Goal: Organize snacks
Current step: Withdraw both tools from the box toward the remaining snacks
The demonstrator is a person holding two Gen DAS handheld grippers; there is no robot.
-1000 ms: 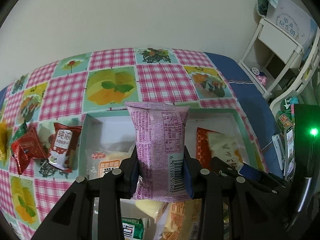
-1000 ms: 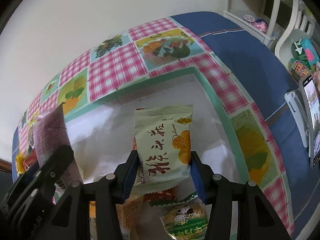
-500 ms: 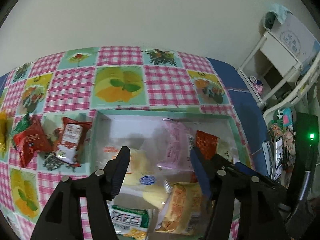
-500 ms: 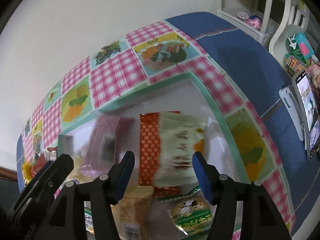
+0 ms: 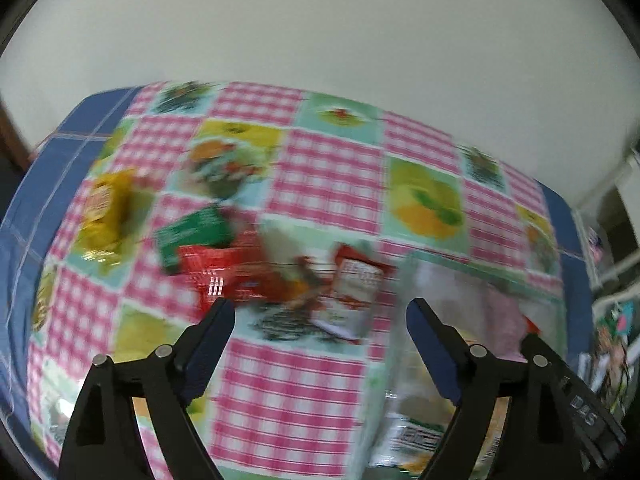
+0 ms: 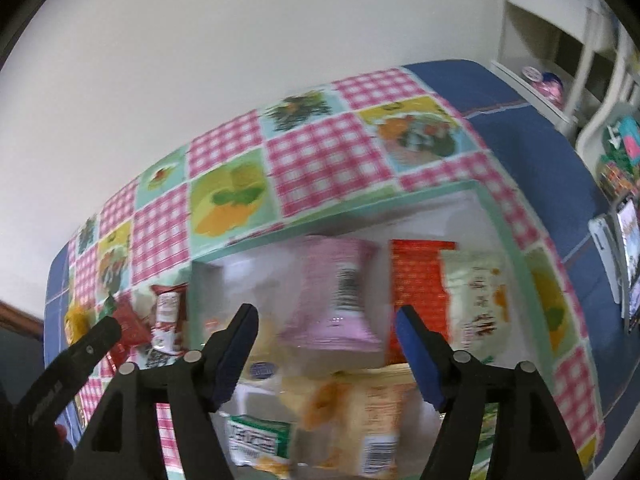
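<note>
A white box with a green rim (image 6: 508, 236) sits on the checked tablecloth and holds several snack packets, among them a pink packet (image 6: 336, 296), a red-and-cream packet (image 6: 472, 292) and an orange one (image 6: 360, 420). My right gripper (image 6: 326, 320) is open and empty above the box. My left gripper (image 5: 320, 316) is open and empty over the cloth left of the box (image 5: 404, 280). Ahead of it lie a red-and-white packet (image 5: 354, 292), a red packet (image 5: 224, 268), a green packet (image 5: 192, 236) and a yellow packet (image 5: 104, 212). The left wrist view is blurred.
The table stands against a white wall. A white shelf unit (image 6: 560, 40) stands to the right, with a phone (image 6: 628, 256) and small items on the blue cloth edge. The left gripper's arm (image 6: 80, 360) shows at the lower left of the right wrist view.
Both grippers opened and dropped their packets, the pink one and the cream one, into the box. The left gripper has since swung left towards the loose packets on the cloth.
</note>
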